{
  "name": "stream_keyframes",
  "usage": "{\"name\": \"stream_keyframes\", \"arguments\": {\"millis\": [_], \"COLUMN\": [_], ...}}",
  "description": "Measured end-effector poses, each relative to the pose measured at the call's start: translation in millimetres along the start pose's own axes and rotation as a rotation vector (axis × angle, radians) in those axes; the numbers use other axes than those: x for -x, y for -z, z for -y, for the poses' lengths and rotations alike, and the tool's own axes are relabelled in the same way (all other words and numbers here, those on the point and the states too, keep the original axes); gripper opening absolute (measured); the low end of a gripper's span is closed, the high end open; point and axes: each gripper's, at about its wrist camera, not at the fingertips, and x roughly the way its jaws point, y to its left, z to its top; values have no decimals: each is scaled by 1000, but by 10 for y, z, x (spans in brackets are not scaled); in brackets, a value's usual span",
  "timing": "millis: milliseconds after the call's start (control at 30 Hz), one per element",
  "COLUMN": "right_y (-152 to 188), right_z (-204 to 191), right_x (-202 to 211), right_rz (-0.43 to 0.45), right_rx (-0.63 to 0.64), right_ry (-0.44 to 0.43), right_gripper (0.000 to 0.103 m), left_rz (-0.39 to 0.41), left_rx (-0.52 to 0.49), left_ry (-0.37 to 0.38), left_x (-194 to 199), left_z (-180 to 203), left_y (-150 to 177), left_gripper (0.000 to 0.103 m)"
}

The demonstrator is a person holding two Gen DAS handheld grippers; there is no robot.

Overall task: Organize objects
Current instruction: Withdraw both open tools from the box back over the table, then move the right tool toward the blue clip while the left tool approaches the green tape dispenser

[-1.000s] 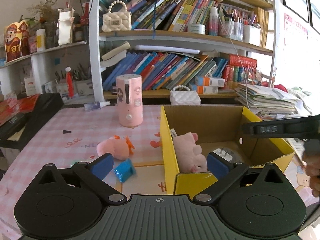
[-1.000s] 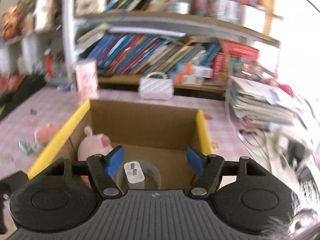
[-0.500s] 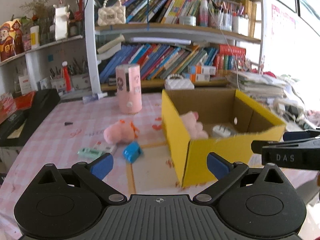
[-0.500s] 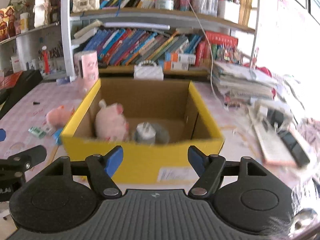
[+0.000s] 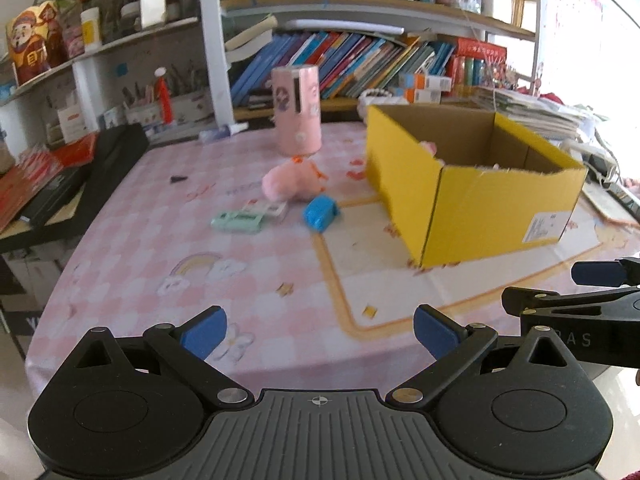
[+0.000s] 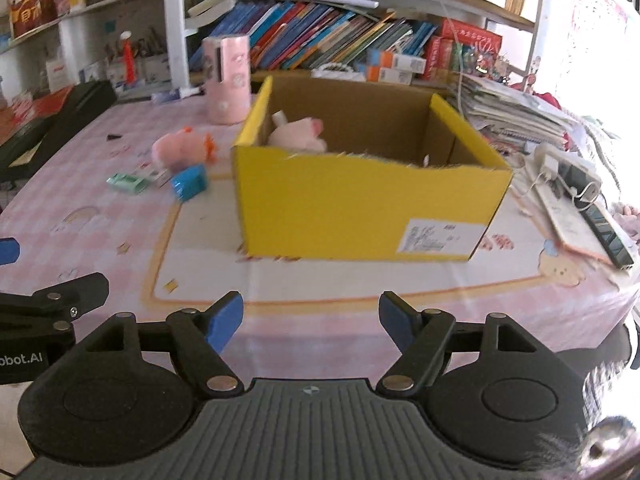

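A yellow cardboard box (image 5: 492, 208) (image 6: 360, 208) stands on the pink checked tablecloth, with a pink plush pig (image 6: 298, 136) showing over its rim. Left of the box lie a second pink plush (image 5: 290, 182) (image 6: 180, 150), a blue toy (image 5: 320, 212) (image 6: 188, 182) and a mint-green flat item (image 5: 238, 222) (image 6: 128, 182). My left gripper (image 5: 320, 328) is open and empty over the near table edge. My right gripper (image 6: 310, 322) holds nothing and its jaws are opening, well short of the box.
A pink cylinder (image 5: 296, 110) stands behind the plush. A bookshelf (image 5: 360, 60) fills the back. Black cases (image 5: 92, 176) sit at the left edge. Stacked papers (image 6: 516, 112) and a power strip (image 6: 576, 176) lie right of the box.
Both grippers have pulled back from the box toward the near table edge, so the box now looks smaller and farther. The right gripper's jaws have spread a little wider.
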Motion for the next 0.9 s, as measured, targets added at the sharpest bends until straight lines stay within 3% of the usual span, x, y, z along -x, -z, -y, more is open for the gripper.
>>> {"name": "stream_keyframes", "arguments": {"millis": [900], "right_y": [113], "right_z": [-932], "right_x": [249], "right_rz": [25], "right_rx": [97], "right_ry": [-120], "right_gripper": [79], "left_rz": [16], "left_rx": [43], "left_ry": [-105], "left_x": [412], "left_z": [-772], "left_y": [334], "left_gripper": [101]}}
